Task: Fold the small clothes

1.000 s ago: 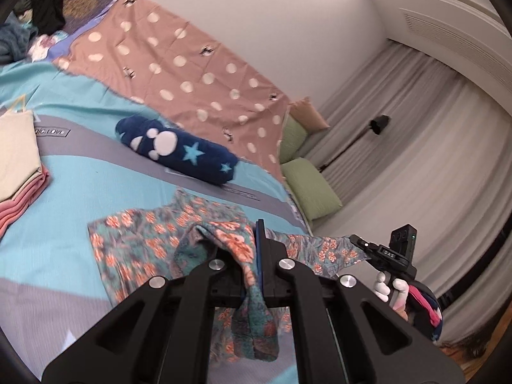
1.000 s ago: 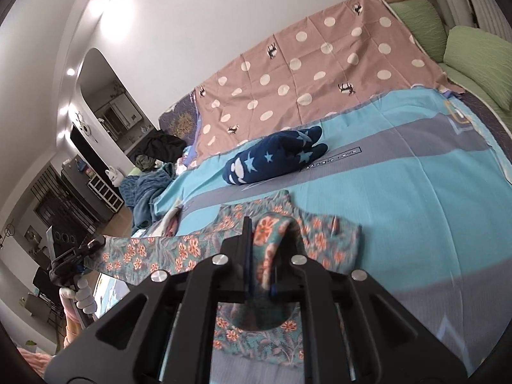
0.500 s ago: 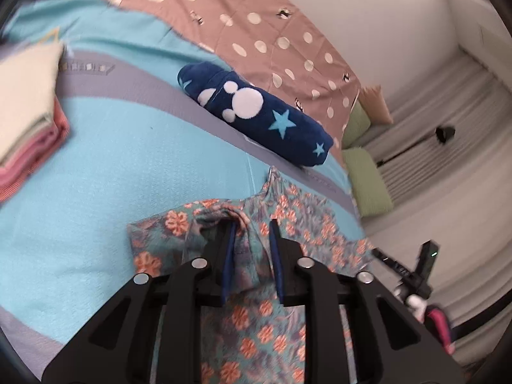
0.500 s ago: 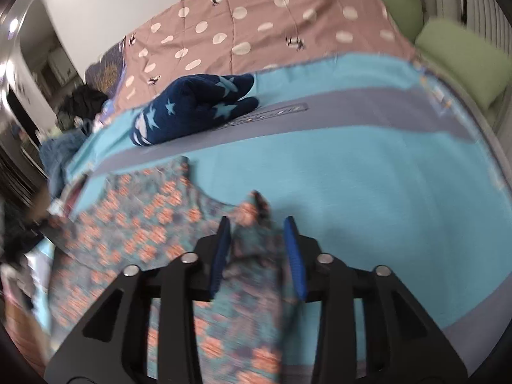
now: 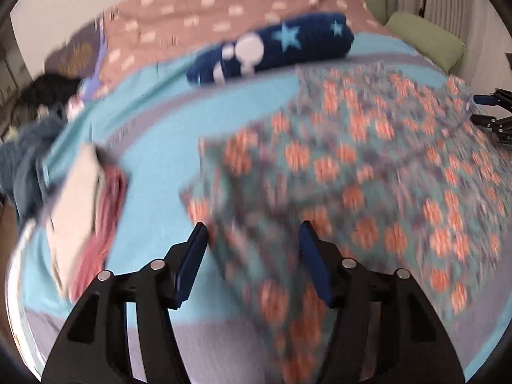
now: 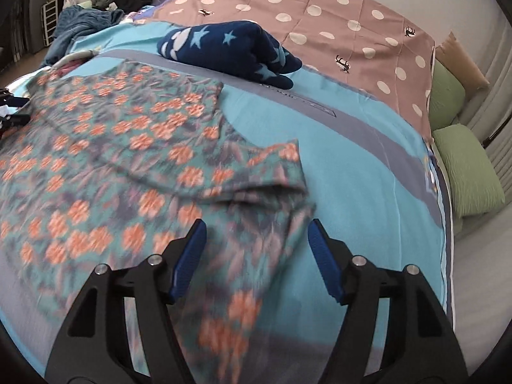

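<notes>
Where tools (image 5: 252, 233) (image 6: 256, 233) gape: floral garment (image 6: 105, 166) spread between.

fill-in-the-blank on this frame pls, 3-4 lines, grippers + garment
1. The jaws of the left gripper are ____.
2. The teal garment with orange flowers lies on the ____ bedsheet.
3. The rolled navy blanket carries light-blue ____.
4. The right gripper holds ____.

Missing words: open; turquoise; stars; nothing
</notes>
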`<state>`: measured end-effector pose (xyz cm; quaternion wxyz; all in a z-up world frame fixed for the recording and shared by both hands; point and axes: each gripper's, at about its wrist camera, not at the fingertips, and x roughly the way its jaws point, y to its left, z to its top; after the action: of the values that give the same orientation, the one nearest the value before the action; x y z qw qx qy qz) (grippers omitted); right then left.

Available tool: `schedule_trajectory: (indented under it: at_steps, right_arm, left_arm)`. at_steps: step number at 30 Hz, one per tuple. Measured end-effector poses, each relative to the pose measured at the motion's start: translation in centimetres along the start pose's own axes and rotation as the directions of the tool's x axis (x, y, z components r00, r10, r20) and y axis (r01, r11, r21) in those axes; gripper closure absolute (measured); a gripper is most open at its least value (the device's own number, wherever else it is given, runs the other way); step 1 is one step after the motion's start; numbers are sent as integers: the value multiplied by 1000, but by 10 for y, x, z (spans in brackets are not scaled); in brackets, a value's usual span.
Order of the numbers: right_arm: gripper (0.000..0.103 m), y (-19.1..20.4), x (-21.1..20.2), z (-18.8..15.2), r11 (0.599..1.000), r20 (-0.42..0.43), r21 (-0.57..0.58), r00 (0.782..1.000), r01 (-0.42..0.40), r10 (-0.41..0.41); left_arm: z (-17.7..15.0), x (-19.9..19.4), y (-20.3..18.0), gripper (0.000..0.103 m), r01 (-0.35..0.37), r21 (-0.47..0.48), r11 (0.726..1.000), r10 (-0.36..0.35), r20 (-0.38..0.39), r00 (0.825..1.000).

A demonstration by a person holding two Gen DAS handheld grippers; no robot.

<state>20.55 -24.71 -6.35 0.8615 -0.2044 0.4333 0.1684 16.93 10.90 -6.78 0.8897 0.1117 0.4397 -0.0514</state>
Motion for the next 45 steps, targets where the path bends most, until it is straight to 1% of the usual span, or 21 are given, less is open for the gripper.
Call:
schedule_trajectory:
  at_steps: [2, 5, 7, 10, 12, 14, 16, 18, 19, 20, 21, 22, 23, 25, 28, 30, 31, 34, 37, 41, 45]
  right_arm:
    - [36, -3, 11, 13, 1000, 8, 2, 1000, 4, -4]
    - [36, -19, 25, 35, 999, 27, 53, 1000, 6, -7]
    - [36, -39, 34, 49, 990, 34, 143, 999, 0, -5]
    - [37, -73, 44, 57, 956, 21, 293, 1000, -22, 17]
    - [41, -88, 48, 52, 928, 25, 363, 996, -85, 82]
    - [42, -99, 51, 45, 894, 44, 415, 985, -169, 166]
    - [42, -107, 58, 39, 845, 66, 466, 963, -262, 262]
    - [42, -112, 65, 36, 797, 83, 503, 937, -333, 340]
    - [44, -112, 68, 36, 781, 87, 516, 929, -351, 360]
    - [54, -112, 72, 36, 766, 87, 523, 918, -373, 387]
    - [81, -110, 74, 38, 757, 86, 520, 906, -396, 415]
    - [99, -107, 73, 38, 747, 87, 512, 891, -425, 446]
    - [100, -105, 69, 40, 746, 101, 502, 886, -438, 452]
    - [100, -103, 40, 47, 782, 178, 447, 900, -434, 398]
    - [100, -112, 8, 55, 775, 280, 432, 885, -461, 371]
    - [100, -115, 2, 64, 789, 290, 428, 894, -441, 342]
    - [100, -116, 6, 67, 798, 277, 431, 903, -421, 327]
    - [100, -112, 36, 70, 807, 196, 455, 927, -376, 321]
    - [92, -106, 70, 60, 800, 103, 495, 937, -339, 334]
    - [76, -112, 68, 35, 783, 88, 532, 941, -321, 326]
    - [74, -116, 26, 6, 786, 122, 530, 946, -317, 299]
  left_arm:
    - [21, 7, 5, 42, -55, -3, 998, 55, 17, 998]
    - [57, 22, 18, 42, -58, -39, 998, 60, 51, 997]
    - [74, 32, 34, 42, -32, -114, 993, 38, 53, 998]
    - [87, 42, 63, 42, -1, -283, 959, 14, 45, 999]
    - [86, 47, 74, 42, 71, -350, 934, -56, 53, 997]
    - [80, 54, 80, 42, 177, -389, 904, -167, 60, 984]
    - [74, 60, 82, 42, 258, -423, 869, -256, 64, 965]
    - [71, 69, 79, 43, 303, -440, 845, -310, 59, 949]
    - [70, 71, 77, 56, 312, -441, 842, -320, 58, 946]
    - [71, 74, 75, 71, 325, -433, 841, -333, 60, 941]
    - [72, 75, 71, 100, 336, -425, 841, -345, 58, 937]
    - [72, 74, 71, 100, 341, -425, 839, -348, 64, 935]
    - [74, 68, 70, 100, 345, -419, 840, -340, 90, 936]
    - [76, 49, 69, 100, 359, -391, 848, -325, 153, 933]
    - [87, 12, 74, 101, 368, -360, 857, -282, 270, 921]
    - [98, 4, 77, 101, 352, -349, 869, -254, 297, 921]
    - [103, 5, 78, 101, 338, -347, 875, -240, 296, 925]
    - [113, 37, 71, 101, 242, -334, 911, -178, 210, 961]
    - [103, 69, 71, 101, 207, -358, 911, -177, 117, 977]
    - [79, 81, 80, 99, 176, -378, 909, -166, 60, 984]
    - [58, 50, 89, 95, 188, -391, 901, -164, 95, 982]
